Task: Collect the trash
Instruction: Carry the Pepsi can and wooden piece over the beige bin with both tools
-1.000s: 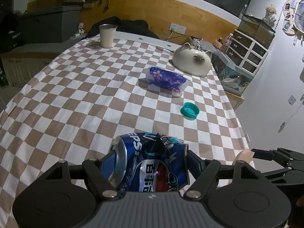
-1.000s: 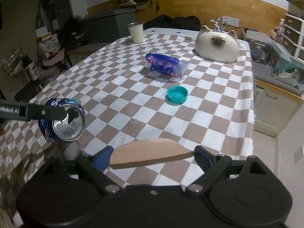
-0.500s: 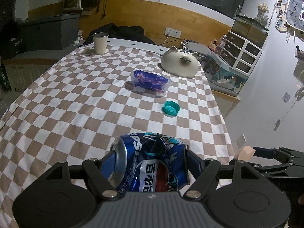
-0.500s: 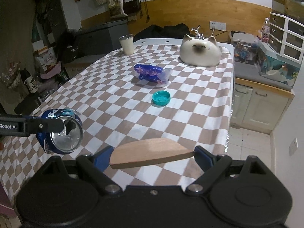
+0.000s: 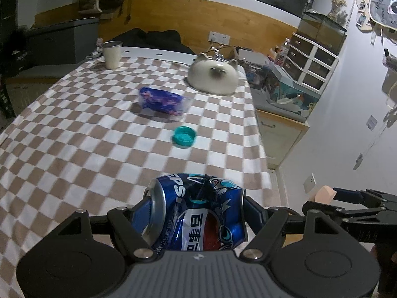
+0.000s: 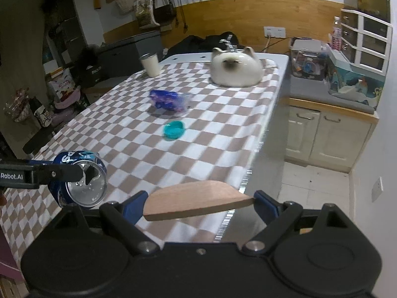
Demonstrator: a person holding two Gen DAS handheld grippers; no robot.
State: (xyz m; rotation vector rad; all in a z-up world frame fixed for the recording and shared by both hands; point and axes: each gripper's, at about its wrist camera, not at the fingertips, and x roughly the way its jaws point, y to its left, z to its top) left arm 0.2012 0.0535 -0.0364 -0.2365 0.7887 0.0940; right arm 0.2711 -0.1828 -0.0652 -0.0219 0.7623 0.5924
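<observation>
Blue, dented Pepsi can (image 5: 198,213) is clamped sideways between the jaws of the left gripper (image 5: 196,211), its silver top end turned left, above the near edge of the table. A flat, tan, wood-like offcut (image 6: 198,200) is pinched end to end by the widely spread right gripper (image 6: 199,202), beside the can. On the brown-and-white checked tablecloth (image 5: 74,136) a teal cap (image 5: 184,136), a purple wrapper (image 5: 162,100), a cat-shaped ornament (image 5: 213,77) and a cup (image 5: 111,54) are seen. A wood-panelled wall (image 6: 248,12) is behind.
</observation>
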